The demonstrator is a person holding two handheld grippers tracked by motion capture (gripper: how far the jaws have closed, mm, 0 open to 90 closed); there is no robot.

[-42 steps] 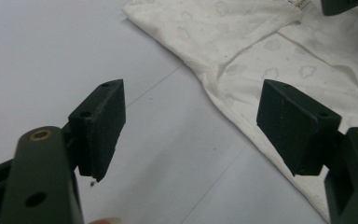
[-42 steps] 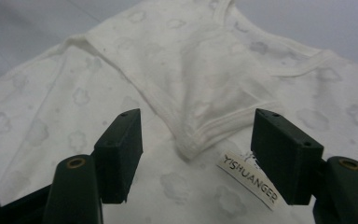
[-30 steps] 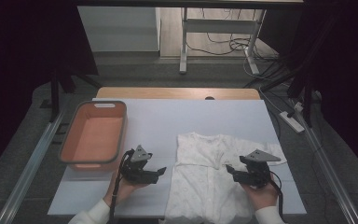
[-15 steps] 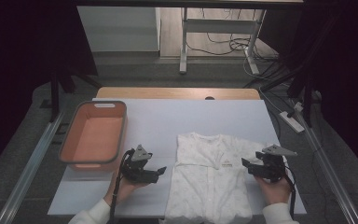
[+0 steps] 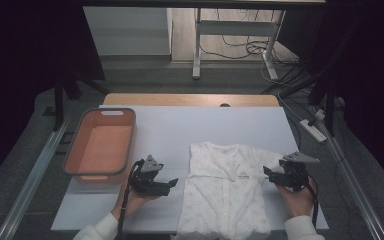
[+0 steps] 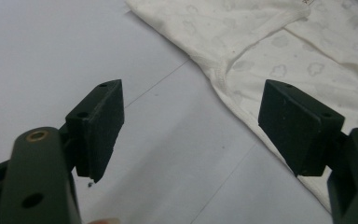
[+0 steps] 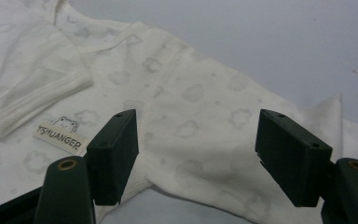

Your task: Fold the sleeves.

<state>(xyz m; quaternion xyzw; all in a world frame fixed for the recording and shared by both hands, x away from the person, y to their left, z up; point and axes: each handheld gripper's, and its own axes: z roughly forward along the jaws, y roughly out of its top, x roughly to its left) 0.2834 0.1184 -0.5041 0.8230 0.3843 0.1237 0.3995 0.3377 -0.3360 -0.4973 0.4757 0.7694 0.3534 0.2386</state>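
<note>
A cream baby garment [image 5: 227,192] with a faint cloud print lies flat on the white table [image 5: 180,130], partly folded, a small label on its front. My left gripper [image 5: 172,184] hovers open just left of the garment's edge [image 6: 223,81], jaws wide with bare table between them. My right gripper [image 5: 267,172] is open at the garment's right side, jaws wide above the cloth [image 7: 191,121] near the label [image 7: 61,138]. Neither gripper holds anything.
An orange plastic basin [image 5: 101,145] stands at the table's left, empty inside. Metal rails run along both table sides. A desk frame and cables [image 5: 240,47] lie on the floor beyond the far edge.
My right gripper has moved to the right, from over the garment to its right edge. The left gripper has stayed in place.
</note>
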